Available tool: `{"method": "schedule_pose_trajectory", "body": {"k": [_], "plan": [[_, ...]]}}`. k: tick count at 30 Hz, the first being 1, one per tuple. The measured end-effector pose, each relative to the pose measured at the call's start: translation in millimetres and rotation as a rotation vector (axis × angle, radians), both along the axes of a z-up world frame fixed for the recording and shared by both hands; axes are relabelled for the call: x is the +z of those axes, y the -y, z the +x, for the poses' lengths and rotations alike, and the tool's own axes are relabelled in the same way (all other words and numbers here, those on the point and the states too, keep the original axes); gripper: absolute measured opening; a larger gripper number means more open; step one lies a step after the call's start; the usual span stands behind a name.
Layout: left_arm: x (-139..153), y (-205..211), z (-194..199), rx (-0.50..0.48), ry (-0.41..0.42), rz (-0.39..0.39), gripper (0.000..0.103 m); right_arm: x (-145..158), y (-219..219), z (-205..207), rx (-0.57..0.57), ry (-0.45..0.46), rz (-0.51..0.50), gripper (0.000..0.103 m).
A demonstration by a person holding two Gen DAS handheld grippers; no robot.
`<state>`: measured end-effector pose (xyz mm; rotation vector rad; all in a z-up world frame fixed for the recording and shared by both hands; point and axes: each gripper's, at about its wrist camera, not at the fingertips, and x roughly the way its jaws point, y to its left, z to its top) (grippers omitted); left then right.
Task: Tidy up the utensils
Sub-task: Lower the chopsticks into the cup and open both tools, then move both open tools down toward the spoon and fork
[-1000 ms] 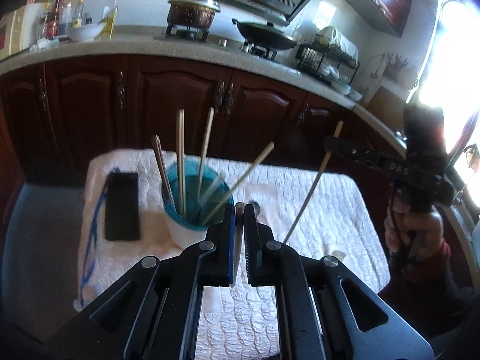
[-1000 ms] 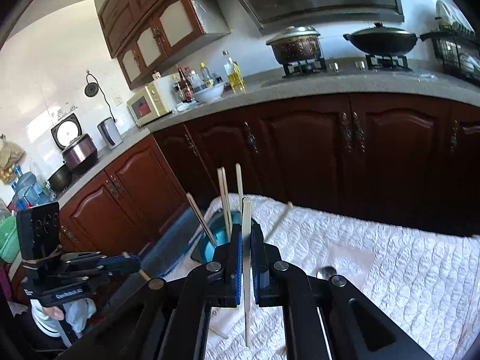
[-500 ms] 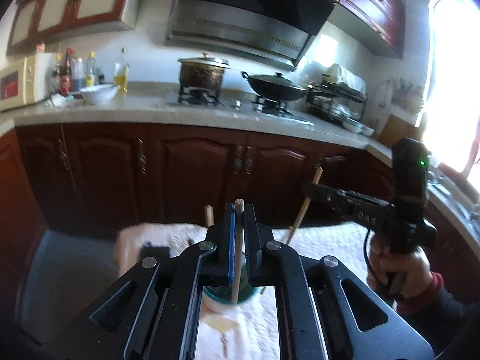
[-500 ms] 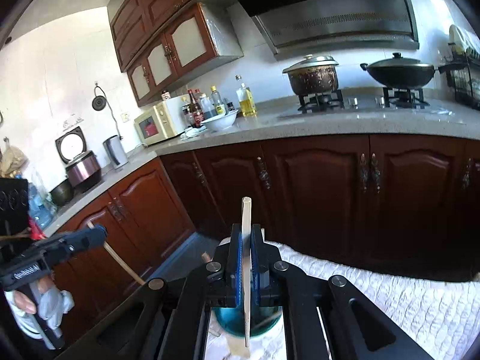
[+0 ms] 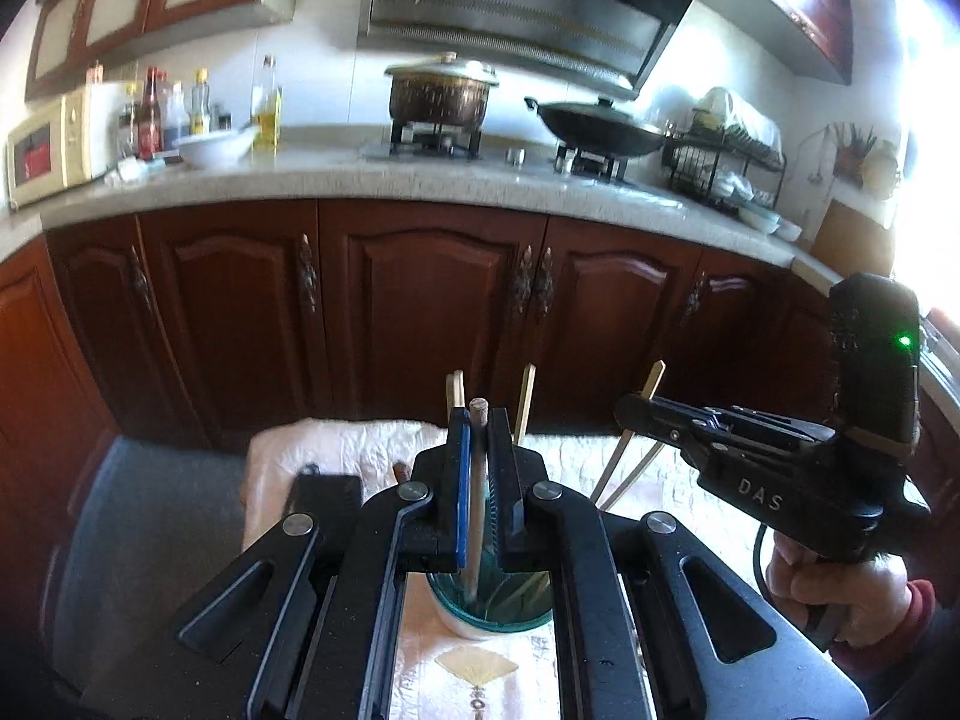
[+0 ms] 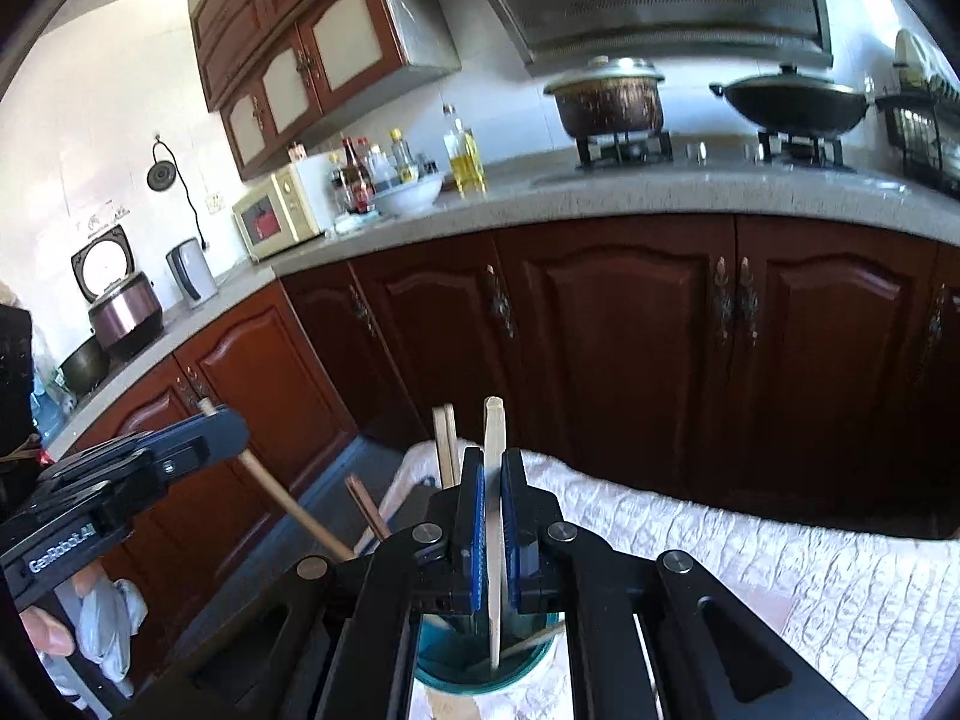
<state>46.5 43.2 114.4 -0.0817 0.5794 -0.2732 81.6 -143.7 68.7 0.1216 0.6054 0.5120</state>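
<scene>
While both chopsticks hang over the cup [image 5: 489, 606], left gripper [image 5: 478, 480] and right gripper [image 6: 492, 510], each clamped on one: release only when tips sit inside the rim.

Teal cup [image 5: 489, 606]; pale chopstick [image 6: 494, 516]; white quilted cloth [image 6: 750, 564].

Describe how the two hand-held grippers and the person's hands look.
Both are black, angular, with silver screws and blue finger pads. The right hand-held gripper reads "DAS", shows a green light and trails a black cable; its hand wears a red cuff. The left hand-held gripper reads "GenRobot.AI".
</scene>
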Motion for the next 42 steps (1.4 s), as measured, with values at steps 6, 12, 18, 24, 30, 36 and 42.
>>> {"method": "schedule_pose_trajectory", "body": {"k": [6, 12, 18, 24, 30, 36, 42], "plan": [[-28, 4, 10, 0.019, -0.067, 0.004, 0.004, -30, 5, 10, 0.0, -0.095, 0.007, 0.005], [-32, 2, 11, 0.037, -0.081, -0.019, 0.004, -34, 17, 13, -0.007, -0.139, 0.017, 0.005], [-29, 0, 6, 0.035, -0.086, -0.051, 0.027, -35, 28, 4, -0.011, -0.145, 0.01, 0.029], [-26, -1, -8, 0.029, -0.081, -0.076, 0.043, -33, 38, -9, -0.011, -0.152, 0.016, 0.031], [-27, 5, -24, 0.031, -0.064, -0.051, 0.044, -39, 49, -22, -0.03, -0.173, 0.01, 0.033], [-35, 20, -43, 0.033, -0.05, -0.007, 0.044, -43, 56, -39, -0.037, -0.166, -0.002, 0.033], [-50, 45, -53, 0.001, -0.06, 0.025, 0.044, -47, 55, -56, -0.061, -0.136, -0.083, 0.033]]}}
